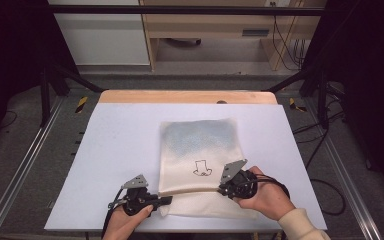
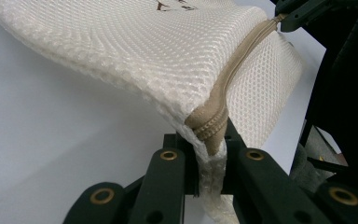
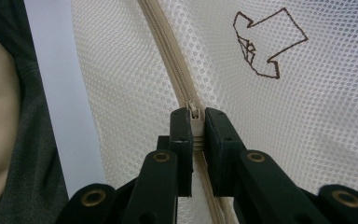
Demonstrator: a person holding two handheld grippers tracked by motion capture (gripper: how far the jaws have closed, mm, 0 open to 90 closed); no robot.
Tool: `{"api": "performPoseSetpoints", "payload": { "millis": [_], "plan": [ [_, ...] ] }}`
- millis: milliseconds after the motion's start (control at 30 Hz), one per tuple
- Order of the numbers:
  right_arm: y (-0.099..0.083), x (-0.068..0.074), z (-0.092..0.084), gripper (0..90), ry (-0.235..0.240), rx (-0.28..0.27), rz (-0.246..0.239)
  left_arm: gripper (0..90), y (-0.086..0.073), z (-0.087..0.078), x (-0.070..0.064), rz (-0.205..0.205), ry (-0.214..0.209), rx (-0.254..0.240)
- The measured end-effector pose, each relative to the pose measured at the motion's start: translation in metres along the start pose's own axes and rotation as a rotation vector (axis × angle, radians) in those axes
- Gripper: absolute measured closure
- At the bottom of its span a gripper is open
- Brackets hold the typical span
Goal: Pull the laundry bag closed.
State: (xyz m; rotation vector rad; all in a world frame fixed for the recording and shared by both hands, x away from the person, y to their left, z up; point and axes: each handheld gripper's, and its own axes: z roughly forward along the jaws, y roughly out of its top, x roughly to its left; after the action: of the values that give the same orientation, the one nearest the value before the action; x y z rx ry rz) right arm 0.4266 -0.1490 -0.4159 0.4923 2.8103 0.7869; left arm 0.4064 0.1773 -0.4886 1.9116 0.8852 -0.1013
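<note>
A white mesh bag (image 1: 200,155) lies flat on the pale table (image 1: 115,150), slightly right of centre and toward the near edge, with its long side running away from the person; a beige zipper (image 1: 190,190) crosses the bag near its near end, from the left edge toward the right; a small dark outline drawing (image 1: 201,168) is printed on the mesh just beyond the zipper. The left gripper (image 1: 166,200) sits at the near left corner of the bag, held in the left hand (image 1: 125,224); in the left gripper view its fingers (image 2: 168,175) are closed narrow on the end of the zipper (image 2: 209,126) and the mesh edge (image 2: 212,186) below it, and the corner of the bag (image 2: 135,51) is lifted off the table there. The right gripper (image 1: 222,188) sits on the zipper line toward the right side of the bag, held in the right hand (image 1: 266,196); in the right gripper view its fingers (image 3: 181,135) are closed narrow on the beige zipper slider (image 3: 195,122), with the zipper track (image 3: 168,51) running away ahead of them and the outline drawing (image 3: 265,42) to the right. The two grippers are apart, joined by the stretch of zipper between them.
</note>
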Motion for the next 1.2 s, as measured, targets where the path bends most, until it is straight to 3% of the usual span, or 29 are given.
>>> {"api": "performPoseSetpoints", "payload": {
  "millis": [467, 1200],
  "plan": [
    [-0.003, -0.001, -0.001, 82.2, -0.001, 0.001, -0.003, 83.7, 0.000, -0.001, 0.001, -0.004, -0.002, -0.006],
    [-0.017, -0.007, -0.009, 82.2, -0.020, 0.001, 0.031, 83.8, 0.000, -0.001, 0.001, -0.002, 0.001, -0.005]
  ]
}}
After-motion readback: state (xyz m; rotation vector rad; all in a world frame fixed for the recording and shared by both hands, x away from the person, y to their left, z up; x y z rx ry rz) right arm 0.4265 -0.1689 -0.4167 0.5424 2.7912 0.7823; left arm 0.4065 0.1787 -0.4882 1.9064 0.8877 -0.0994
